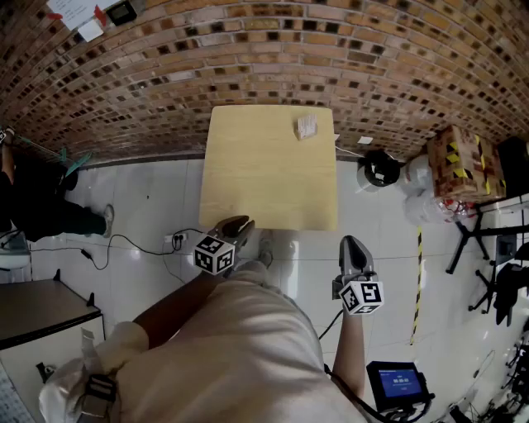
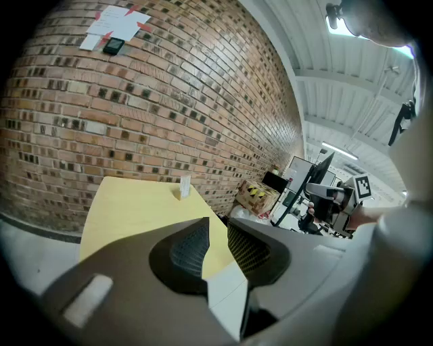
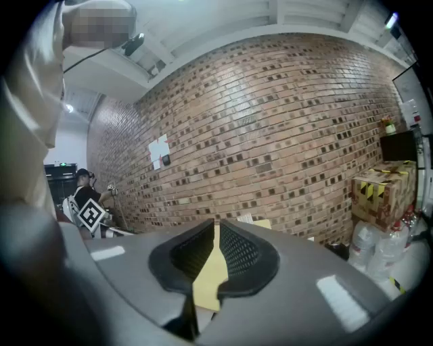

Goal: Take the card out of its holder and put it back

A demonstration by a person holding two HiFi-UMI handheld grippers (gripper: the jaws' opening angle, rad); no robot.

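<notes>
Yellow table, card near its far edge; left hand-held gripper ajar, right hand-held gripper closed, both empty.

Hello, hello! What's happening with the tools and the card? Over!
Left tool open, empty. Right tool shut, empty. Card in holder, far table corner. Path clear.

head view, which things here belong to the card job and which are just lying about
Job: card in its holder, table, left gripper (open, empty), right gripper (shut).
Lying about: taped cardboard box, power strip on the floor, papers on the wall, small screen.
</notes>
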